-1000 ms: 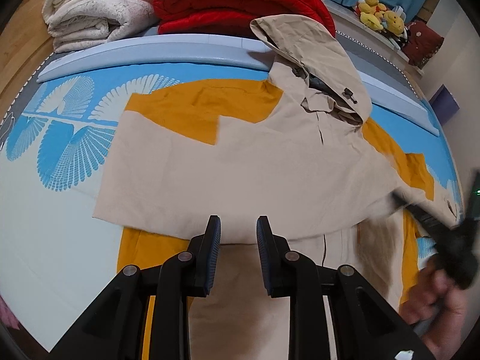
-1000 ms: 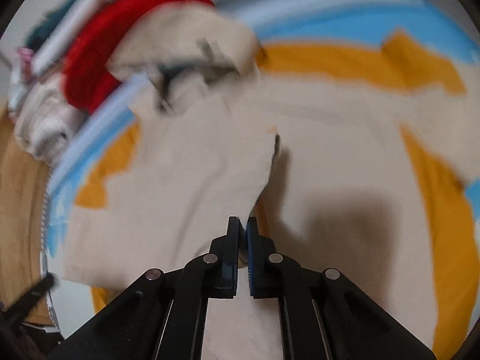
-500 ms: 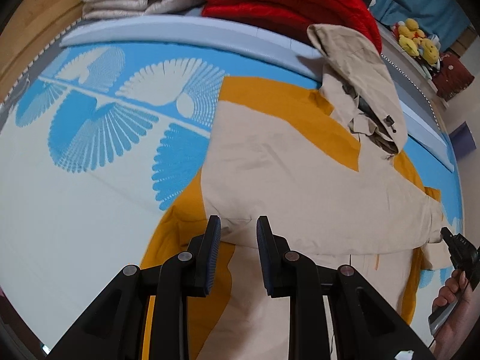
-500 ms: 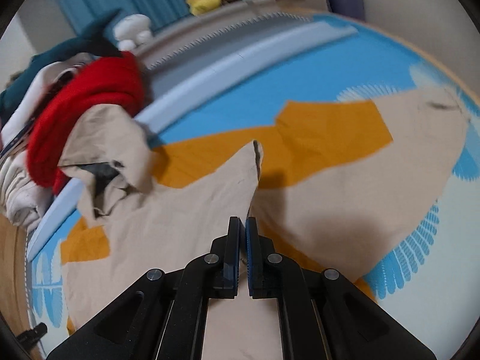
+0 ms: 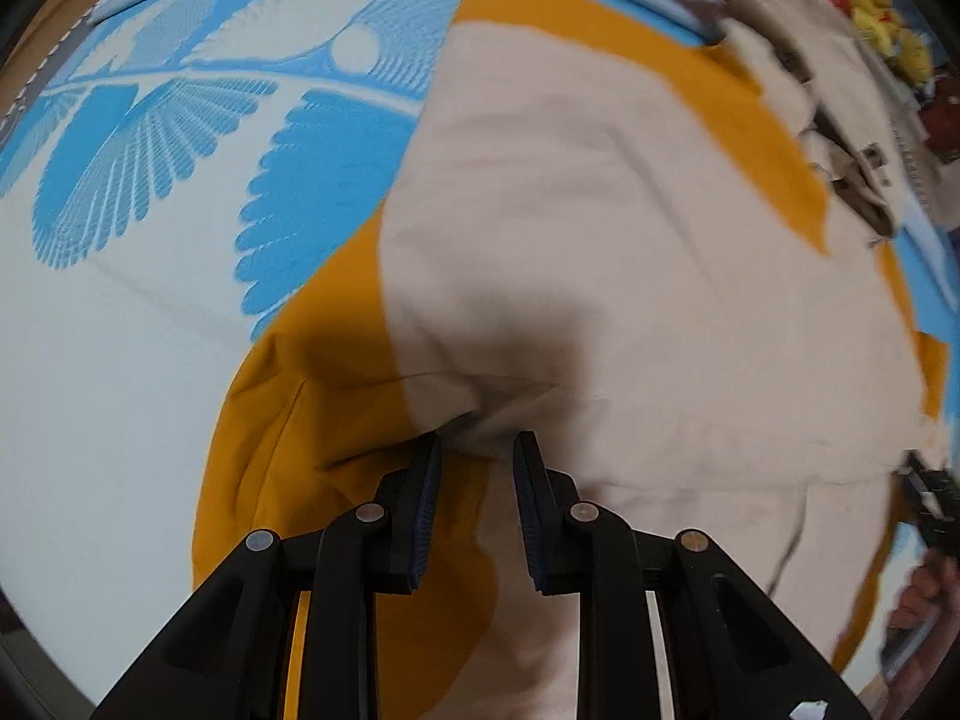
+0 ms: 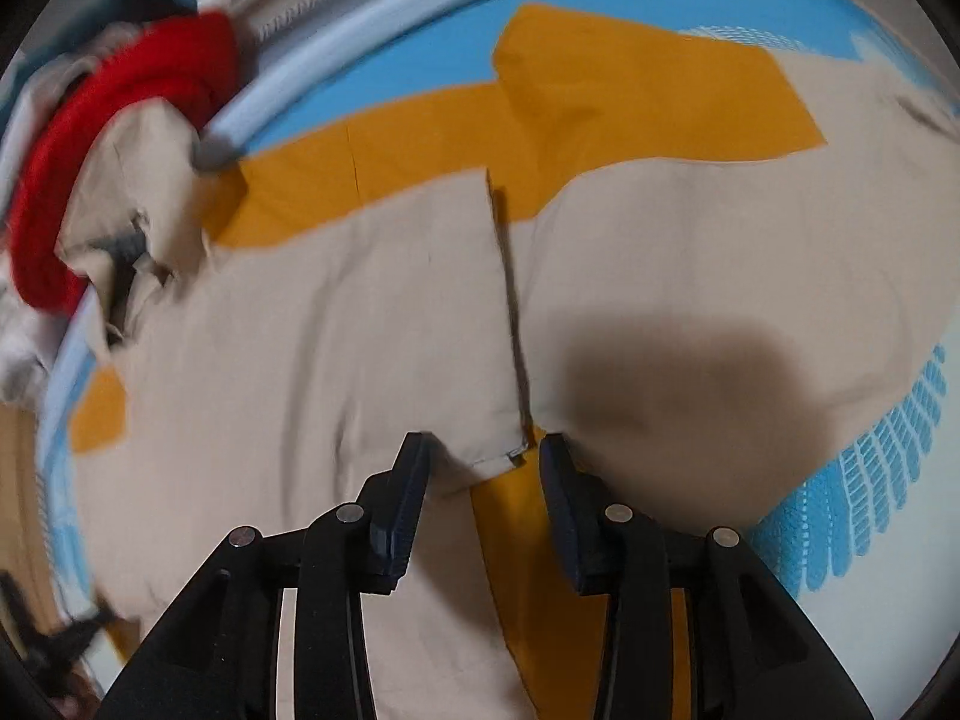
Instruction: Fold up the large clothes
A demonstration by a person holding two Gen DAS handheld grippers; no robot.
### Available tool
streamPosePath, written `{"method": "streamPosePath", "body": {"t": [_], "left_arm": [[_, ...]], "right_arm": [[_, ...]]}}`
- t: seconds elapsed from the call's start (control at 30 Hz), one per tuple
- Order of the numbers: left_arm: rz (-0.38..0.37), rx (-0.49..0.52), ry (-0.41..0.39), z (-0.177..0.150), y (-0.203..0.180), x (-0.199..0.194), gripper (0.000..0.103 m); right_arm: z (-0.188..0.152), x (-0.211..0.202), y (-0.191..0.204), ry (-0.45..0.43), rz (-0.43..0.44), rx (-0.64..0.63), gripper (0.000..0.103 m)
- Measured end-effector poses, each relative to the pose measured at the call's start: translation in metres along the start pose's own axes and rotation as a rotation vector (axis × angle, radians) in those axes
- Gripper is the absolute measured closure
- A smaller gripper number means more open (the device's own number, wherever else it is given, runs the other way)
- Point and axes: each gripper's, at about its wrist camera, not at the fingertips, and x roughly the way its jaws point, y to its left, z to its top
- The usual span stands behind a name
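Right wrist view showed the beige-and-mustard coat [image 6: 372,324] spread flat, folded flap's corner between the just-opened right claw [image 6: 483,450].

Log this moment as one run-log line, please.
stage: sleeve fold laid | right gripper: jaws just opening, beige cuff between, unpressed | left gripper: open, over folded edge | beige-and-orange jacket: flat

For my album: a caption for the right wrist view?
Open right claw over a beige-and-mustard coat's corner.
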Motion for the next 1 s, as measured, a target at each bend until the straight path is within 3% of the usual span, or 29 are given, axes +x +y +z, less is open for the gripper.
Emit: {"method": "streamPosePath", "body": {"t": [0.07, 0.13, 0.17, 0.23, 0.3, 0.33, 0.43, 0.53, 0.73, 0.87, 1.0], "left_arm": [[0.019, 0.022, -0.054, 0.001, -0.006, -0.011, 0.082], [0.024, 0.05, -0.104, -0.001, -0.011, -0.013, 0.081], [0.029, 0.052, -0.074, -0.002, -0.01, -0.005, 0.079], [0.056, 0.044, -0.008, -0.008, -0.006, 0.005, 0.078], [0.118, 0.074, -0.054, -0.012, -0.014, -0.016, 0.084], [0.128, 0.103, -0.106, -0.015, -0.022, -0.033, 0.083], [0.111, 0.227, -0.208, -0.033, -0.053, -0.076, 0.079], [0.025, 0.286, -0.244, -0.056, -0.074, -0.105, 0.075], [-0.013, 0.38, -0.285, -0.082, -0.111, -0.127, 0.072], [-0.015, 0.418, -0.309, -0.094, -0.125, -0.134, 0.072], [0.001, 0.439, -0.332, -0.098, -0.13, -0.135, 0.072]], "right_arm": [[0.001, -0.015, 0.007, -0.085, 0.031, -0.032, 0.063], [-0.002, -0.005, 0.012, -0.047, -0.01, -0.093, 0.06], [-0.006, 0.007, 0.007, 0.016, -0.05, -0.102, 0.059], [-0.008, 0.003, 0.003, 0.006, -0.037, -0.088, 0.06], [-0.004, -0.011, 0.01, -0.006, -0.053, -0.104, 0.06], [-0.001, -0.032, 0.017, -0.075, -0.045, -0.129, 0.06], [0.002, -0.083, 0.035, -0.208, -0.06, -0.192, 0.06], [0.001, -0.137, 0.042, -0.311, -0.021, -0.201, 0.06], [-0.018, -0.22, 0.036, -0.474, 0.015, -0.249, 0.059], [-0.022, -0.247, 0.007, -0.514, 0.012, -0.238, 0.059], [-0.013, -0.246, -0.028, -0.512, 0.0, -0.183, 0.059]]}}
